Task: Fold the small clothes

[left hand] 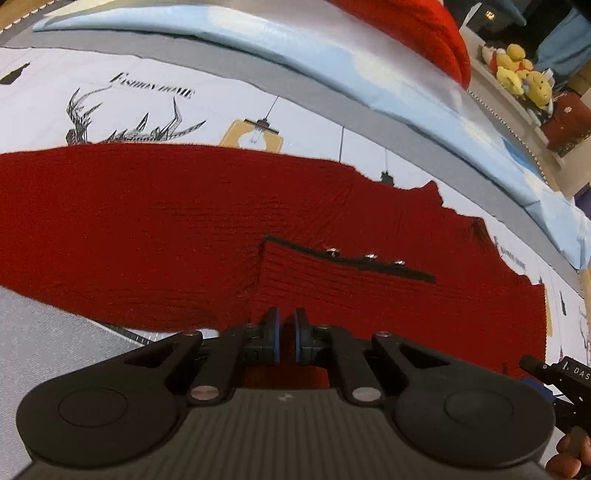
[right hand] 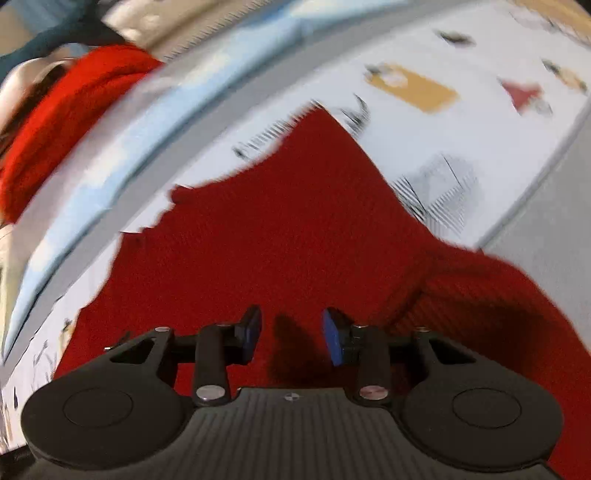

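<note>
A red knit garment (left hand: 184, 221) lies spread across the printed bedsheet (left hand: 155, 103), and your two grippers hang over its near edge. Your left gripper (left hand: 286, 338) points down at the knit with its blue pads nearly together; only a sliver of a gap shows between them, and whether any yarn is pinched there cannot be told from this view. Just ahead of it a flap of the same knit, edged in black trim (left hand: 351, 260) with three small metal snaps (left hand: 369, 255), already lies turned over the body, which looks like a first fold in place. Your right gripper (right hand: 291, 338) stands partly open above the red knit garment (right hand: 295, 221), its pads apart with nothing between them but its own shadow on the fabric. To its right a thicker roll of the knit (right hand: 498, 295) bulges up, unflattened. The right wrist view is blurred, so finer detail there is lost. A light blue cover (left hand: 332, 62) and a second red knit (left hand: 406, 26) sit at the far side of the bed, with yellow plush toys (left hand: 521, 70) on a shelf beyond. By the look of it the folding is in its early part: most of the garment is spread wide and needs further folds.
</note>
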Demonstrator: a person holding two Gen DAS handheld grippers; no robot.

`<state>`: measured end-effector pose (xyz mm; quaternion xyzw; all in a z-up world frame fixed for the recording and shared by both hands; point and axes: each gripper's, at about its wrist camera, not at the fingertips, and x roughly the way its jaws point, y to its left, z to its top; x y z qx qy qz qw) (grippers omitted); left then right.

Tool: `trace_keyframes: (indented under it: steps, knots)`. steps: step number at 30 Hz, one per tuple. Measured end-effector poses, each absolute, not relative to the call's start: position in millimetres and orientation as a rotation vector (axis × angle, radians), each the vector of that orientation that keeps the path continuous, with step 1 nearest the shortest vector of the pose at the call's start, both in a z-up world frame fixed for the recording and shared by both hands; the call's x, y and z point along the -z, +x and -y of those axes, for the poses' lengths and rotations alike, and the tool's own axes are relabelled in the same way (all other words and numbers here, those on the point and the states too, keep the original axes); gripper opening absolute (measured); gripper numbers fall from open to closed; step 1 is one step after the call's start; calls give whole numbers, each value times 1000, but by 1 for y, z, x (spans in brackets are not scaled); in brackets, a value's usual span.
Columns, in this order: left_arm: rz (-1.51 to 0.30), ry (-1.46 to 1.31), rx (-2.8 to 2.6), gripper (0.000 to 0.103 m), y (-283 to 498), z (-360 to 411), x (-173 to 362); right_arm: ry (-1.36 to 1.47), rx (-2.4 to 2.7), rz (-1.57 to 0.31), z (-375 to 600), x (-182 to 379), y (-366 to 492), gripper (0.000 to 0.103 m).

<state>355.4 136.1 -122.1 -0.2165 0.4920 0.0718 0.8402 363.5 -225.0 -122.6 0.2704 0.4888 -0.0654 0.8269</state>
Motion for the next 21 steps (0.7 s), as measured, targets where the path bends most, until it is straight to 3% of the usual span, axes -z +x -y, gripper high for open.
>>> trace_keyframes:
  steps: [2,4,6,7,21]
  knots:
    - [-1064,-470,-160,8,355,-139,125,554,124,-1045,222,126,363,48]
    - [-1060,-508,-165,10,354,-145,122,614,139,-1116,229,140,364,46]
    - [-1047,-533,-190,36,353,-154,116,629,157,-1110,231,136,364,45]
    - [-1035,-550,-208,40,352,-159,112,609,158,-1114,228,132,365,46]
    - [-1002,-635,-498,41,320,-273,105,560,39,-1138,201,106,346,49]
